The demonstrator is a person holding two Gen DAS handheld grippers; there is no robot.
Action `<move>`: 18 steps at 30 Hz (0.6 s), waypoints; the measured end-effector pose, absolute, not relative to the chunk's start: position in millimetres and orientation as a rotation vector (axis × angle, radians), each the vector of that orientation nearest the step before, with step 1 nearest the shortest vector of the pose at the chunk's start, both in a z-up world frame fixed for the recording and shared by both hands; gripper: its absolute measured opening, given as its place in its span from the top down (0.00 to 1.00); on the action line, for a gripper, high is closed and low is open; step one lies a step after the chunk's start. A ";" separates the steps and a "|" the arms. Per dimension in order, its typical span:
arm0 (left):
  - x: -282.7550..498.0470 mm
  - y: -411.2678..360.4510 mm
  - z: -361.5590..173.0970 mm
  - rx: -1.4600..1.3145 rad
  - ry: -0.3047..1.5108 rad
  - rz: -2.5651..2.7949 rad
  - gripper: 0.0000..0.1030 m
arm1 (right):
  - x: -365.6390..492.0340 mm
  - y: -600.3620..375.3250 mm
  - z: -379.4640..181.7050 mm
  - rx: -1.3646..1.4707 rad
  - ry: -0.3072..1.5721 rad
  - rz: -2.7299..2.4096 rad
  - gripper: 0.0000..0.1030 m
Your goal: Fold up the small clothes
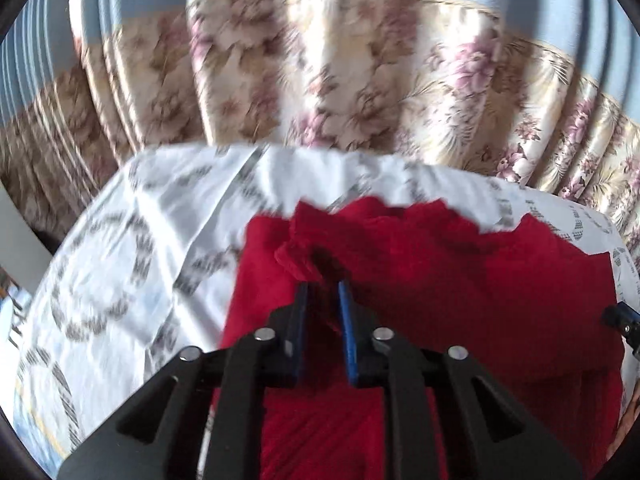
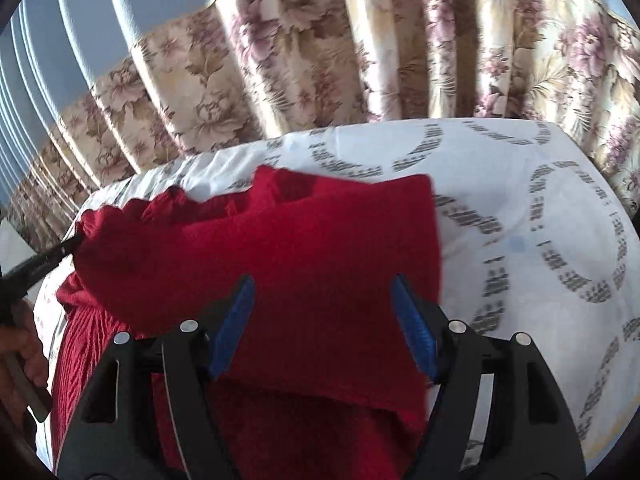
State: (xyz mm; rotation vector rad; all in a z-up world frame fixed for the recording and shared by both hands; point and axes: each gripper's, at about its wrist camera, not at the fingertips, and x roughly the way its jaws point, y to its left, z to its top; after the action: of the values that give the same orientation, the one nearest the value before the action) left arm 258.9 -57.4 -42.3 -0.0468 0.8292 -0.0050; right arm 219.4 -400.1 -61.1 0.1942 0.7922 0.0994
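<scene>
A red knitted garment lies on a white sheet with grey ring patterns. My left gripper is shut on a bunched edge of the red garment, the cloth gathered at its blue pads. In the right wrist view the same garment is partly folded over itself, and the left gripper's finger holds its far left corner. My right gripper hovers over the folded layer with its jaws wide apart; the blue pads do not press on the cloth.
Floral curtains hang behind the sheet-covered surface, with a pale blue wall above. A hand grips the left tool at the lower left. Bare sheet extends to the right of the garment.
</scene>
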 end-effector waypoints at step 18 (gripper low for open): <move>235.6 -17.9 -0.9 -0.137 0.702 0.110 0.42 | 221.1 -390.4 -56.7 0.138 0.789 0.070 0.26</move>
State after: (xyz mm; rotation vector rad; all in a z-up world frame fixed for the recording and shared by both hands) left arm 235.6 -17.9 -0.9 -0.1370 0.7015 0.1105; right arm 221.1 -390.4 -56.7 0.1377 0.7887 0.0699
